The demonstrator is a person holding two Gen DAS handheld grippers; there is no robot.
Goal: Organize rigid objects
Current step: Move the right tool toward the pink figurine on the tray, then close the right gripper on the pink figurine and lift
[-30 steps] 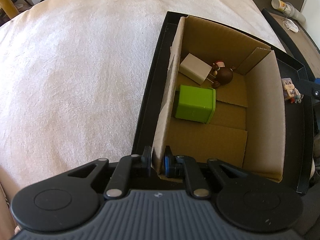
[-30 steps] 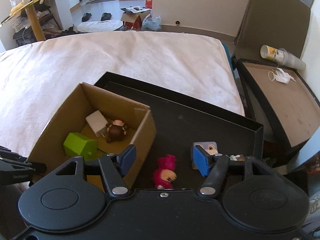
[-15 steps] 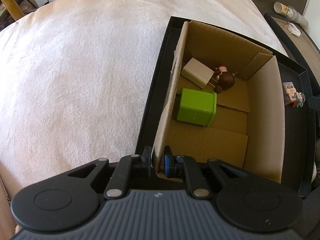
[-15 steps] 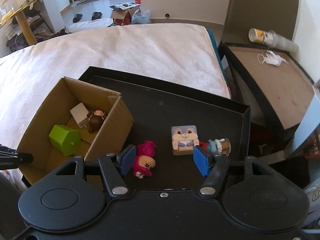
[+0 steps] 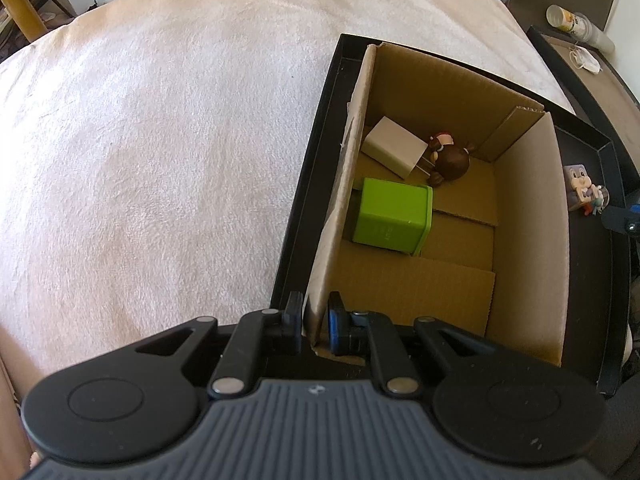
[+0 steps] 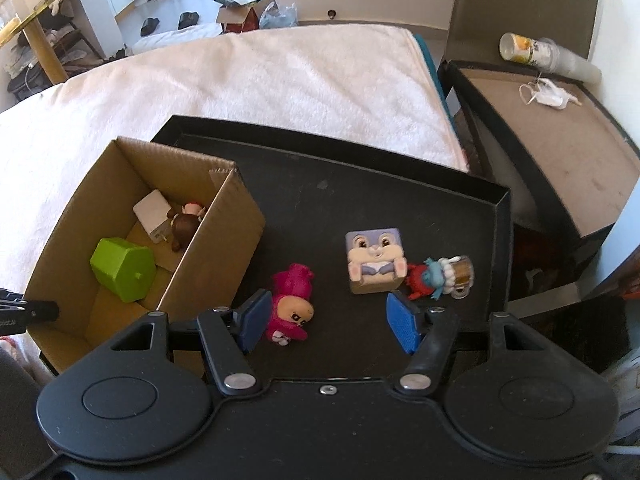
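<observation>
Your left gripper (image 5: 313,322) is clamped on a thin cardboard box wall (image 5: 334,236), one finger each side, jaws nearly closed. Your right gripper (image 6: 330,322) is spread wide, nothing between its blue pads (image 6: 402,322), tilted downward, with its left pad just beside a pink figure (image 6: 290,300).
</observation>
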